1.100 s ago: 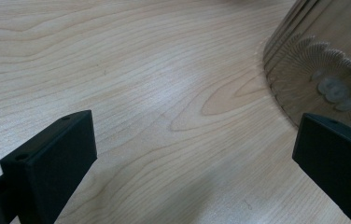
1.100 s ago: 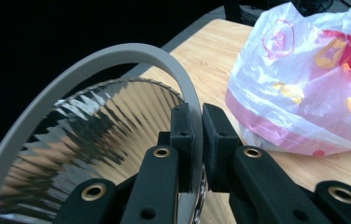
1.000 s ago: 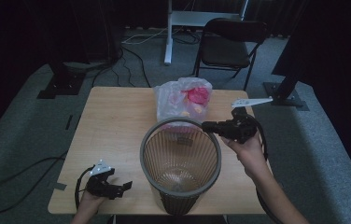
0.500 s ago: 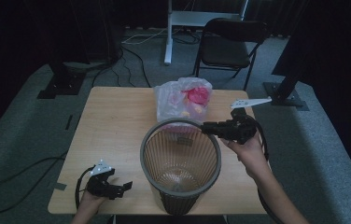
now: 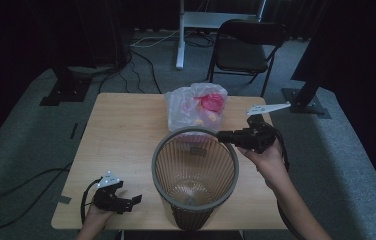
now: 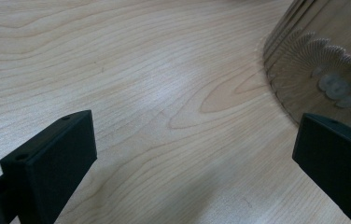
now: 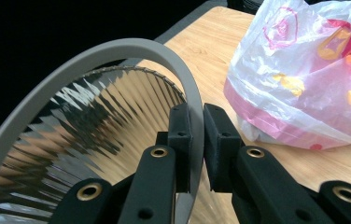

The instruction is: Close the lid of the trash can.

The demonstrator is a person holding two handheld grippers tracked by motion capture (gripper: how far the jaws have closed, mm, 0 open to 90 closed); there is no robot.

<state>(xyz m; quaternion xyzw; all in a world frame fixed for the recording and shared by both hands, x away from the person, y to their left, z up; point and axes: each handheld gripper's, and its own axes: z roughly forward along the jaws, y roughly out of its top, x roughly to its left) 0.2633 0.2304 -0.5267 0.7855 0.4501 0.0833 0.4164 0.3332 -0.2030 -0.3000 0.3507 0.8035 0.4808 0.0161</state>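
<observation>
The right hand-held gripper (image 7: 197, 140) had its jaws, just closing, clamped on the grey rim of the ribbed bin (image 5: 194, 180) at mid-worktop (image 5: 121, 130). The left hand-held gripper (image 6: 192, 154) rested open, empty, near the bin's base. Behind the bin lay a plastic bag (image 7: 313, 70); its pink-and-yellow print was unreadable.

bin (image 6: 323, 70) cut off, bag (image 7: 304, 70) contents blurred

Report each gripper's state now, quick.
Left gripper: open, nothing between its jaws, over the table.
Right gripper: shut on the rim of the bin, one jaw inside, one outside; its jaws were just closing.
</observation>
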